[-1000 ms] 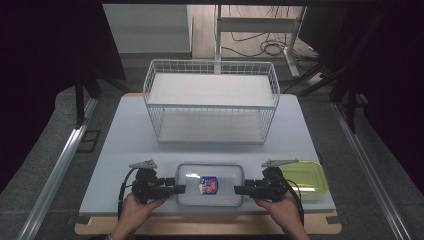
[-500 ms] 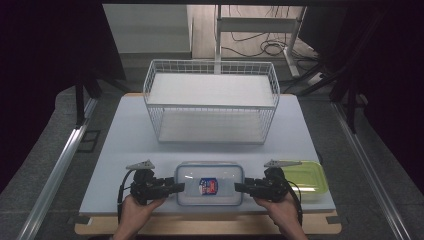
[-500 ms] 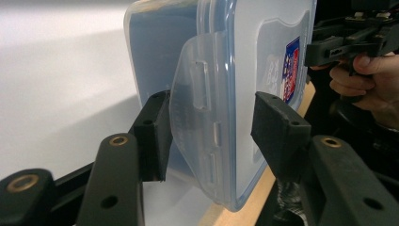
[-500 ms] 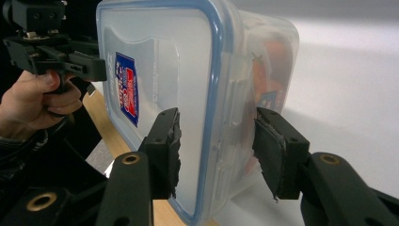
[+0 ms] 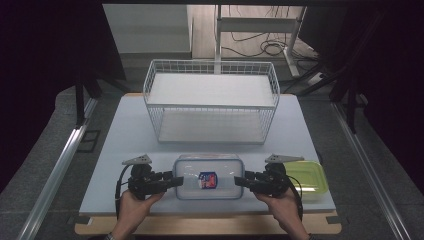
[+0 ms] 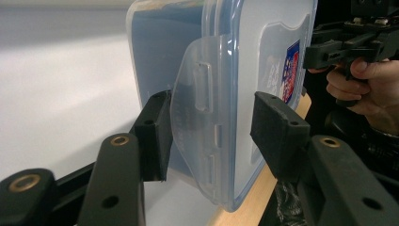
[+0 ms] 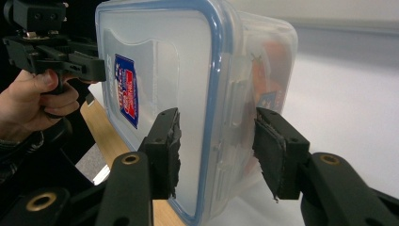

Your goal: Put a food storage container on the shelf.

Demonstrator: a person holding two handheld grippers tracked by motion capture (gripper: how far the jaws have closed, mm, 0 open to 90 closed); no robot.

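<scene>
Near the front edge of the white bench point(image 5: 125, 135) sits a clear rectangular plastic container with a blue-rimmed lid point(image 5: 208, 176), a small red-and-blue label point(image 5: 207, 180) on top. Behind the container, toward the far side, stands a white wire basket point(image 5: 211, 102), well apart from it. Right of the container, just beyond the right claw, lies a yellow-green plastic lid or tray point(image 5: 310, 176).

Left claw point(image 5: 176, 182) comes in at the container's left end, held by a hand point(image 5: 134, 205). Its own view shows both black jaws spread apart, straddling the clear hinged latch flap point(image 6: 202, 127) on that end; one jaw is at the body side, the other at the lid side. Whether the pads touch is unclear. Open, not clamped.

Right claw point(image 5: 239, 181) is at the container's right end, held by the other hand point(image 5: 283, 206). Its jaws likewise stand apart on either side of the container's end point(image 7: 226, 122), a gap visible at each pad. Open.

Container rests flat on the bench between the two claws.
</scene>
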